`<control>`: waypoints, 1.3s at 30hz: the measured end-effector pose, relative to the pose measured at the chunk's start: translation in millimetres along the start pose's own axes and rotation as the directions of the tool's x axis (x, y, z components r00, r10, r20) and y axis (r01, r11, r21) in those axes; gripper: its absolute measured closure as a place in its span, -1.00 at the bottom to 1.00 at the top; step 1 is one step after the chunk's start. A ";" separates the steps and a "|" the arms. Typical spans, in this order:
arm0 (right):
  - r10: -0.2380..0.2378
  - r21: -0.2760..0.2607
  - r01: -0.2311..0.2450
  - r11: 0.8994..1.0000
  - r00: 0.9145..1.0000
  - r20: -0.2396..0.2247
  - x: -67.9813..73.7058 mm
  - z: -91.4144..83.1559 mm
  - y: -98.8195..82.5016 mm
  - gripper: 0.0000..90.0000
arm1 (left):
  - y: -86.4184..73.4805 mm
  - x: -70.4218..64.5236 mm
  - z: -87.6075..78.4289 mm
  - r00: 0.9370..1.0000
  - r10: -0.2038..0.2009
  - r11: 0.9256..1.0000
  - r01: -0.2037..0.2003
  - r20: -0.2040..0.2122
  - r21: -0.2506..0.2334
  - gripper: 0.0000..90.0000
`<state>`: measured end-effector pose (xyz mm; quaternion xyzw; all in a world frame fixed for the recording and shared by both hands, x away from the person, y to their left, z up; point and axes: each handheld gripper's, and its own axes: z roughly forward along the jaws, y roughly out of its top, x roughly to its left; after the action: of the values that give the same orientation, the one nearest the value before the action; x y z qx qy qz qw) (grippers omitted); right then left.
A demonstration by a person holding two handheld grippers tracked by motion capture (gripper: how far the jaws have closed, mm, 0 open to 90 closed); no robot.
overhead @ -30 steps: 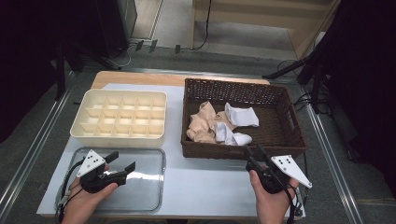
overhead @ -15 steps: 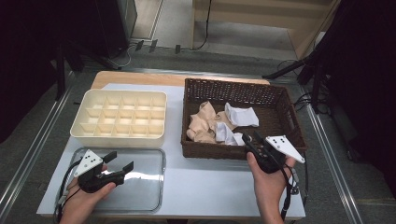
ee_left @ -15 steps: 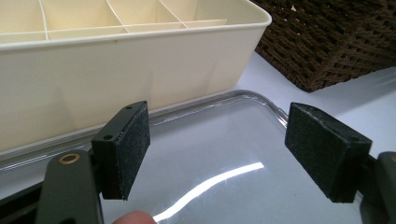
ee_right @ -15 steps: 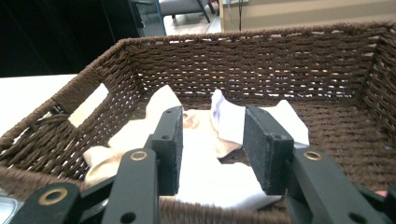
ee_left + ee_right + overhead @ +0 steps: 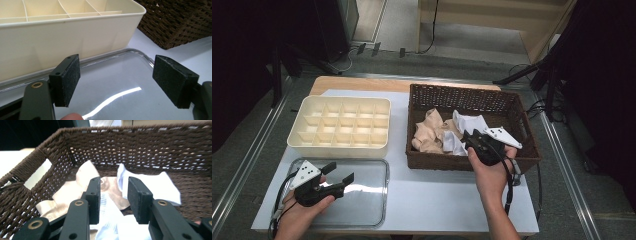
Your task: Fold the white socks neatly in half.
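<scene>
A brown wicker basket (image 5: 462, 90) at the right holds a beige cloth (image 5: 429, 131) and white cloths (image 5: 469, 121). My right gripper (image 5: 469, 136) is over the basket's front part, pointing at the pile. In the right gripper view the gripper (image 5: 113, 197) stands open with a narrow gap. Its jaws have just been closing and nothing is pinched between them. A white ribbed cloth (image 5: 107, 207) lies just beneath, with the beige cloth (image 5: 72, 190) to its left. My left gripper (image 5: 340, 172) hovers open over the clear tray (image 5: 367, 197); in the left gripper view (image 5: 116, 82) its pads hold nothing.
A cream box (image 5: 342, 99) divided into several compartments stands behind the clear tray, its side wall (image 5: 62, 32) close in front of the left gripper. The basket wall (image 5: 150, 147) rises around the right gripper. A white mat (image 5: 437, 190) covers the table.
The right hand has moved forward from the table's front edge to over the basket, and its jaws have narrowed. The left hand has stayed put.
</scene>
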<state>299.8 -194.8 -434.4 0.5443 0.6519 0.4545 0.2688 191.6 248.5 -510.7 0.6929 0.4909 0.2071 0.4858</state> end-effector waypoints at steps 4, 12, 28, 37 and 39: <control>0.000 0.072 0.001 0.997 1.000 -0.014 1.0 12.3 3.7 0.47 | -0.2 0.0 0.1 1.000 0.000 1.000 0.000 0.002 0.001 -0.48; 0.000 0.236 0.000 0.972 1.000 0.000 2.1 32.1 8.4 0.54 | 0.0 0.2 -0.5 1.000 -0.002 1.000 0.002 0.004 0.001 -0.48; -0.002 0.469 -0.006 0.883 1.000 0.017 3.1 55.7 16.4 0.54 | 0.0 1.2 0.1 1.000 -0.005 1.000 0.004 0.008 0.012 -0.48; -0.002 0.523 0.005 0.852 1.000 -0.005 12.6 63.6 21.3 0.54 | 0.7 2.5 -1.8 1.000 -0.014 1.000 0.014 0.008 0.004 -0.47; -0.009 0.526 0.005 0.851 1.000 0.004 12.6 64.8 24.1 0.55 | 1.1 3.0 -2.5 1.000 -0.014 1.000 0.014 0.008 0.003 -0.47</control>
<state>362.4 -163.5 -439.9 0.5961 0.7523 0.2564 0.1135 191.5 252.3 -509.1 0.6910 0.4940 0.2004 0.4882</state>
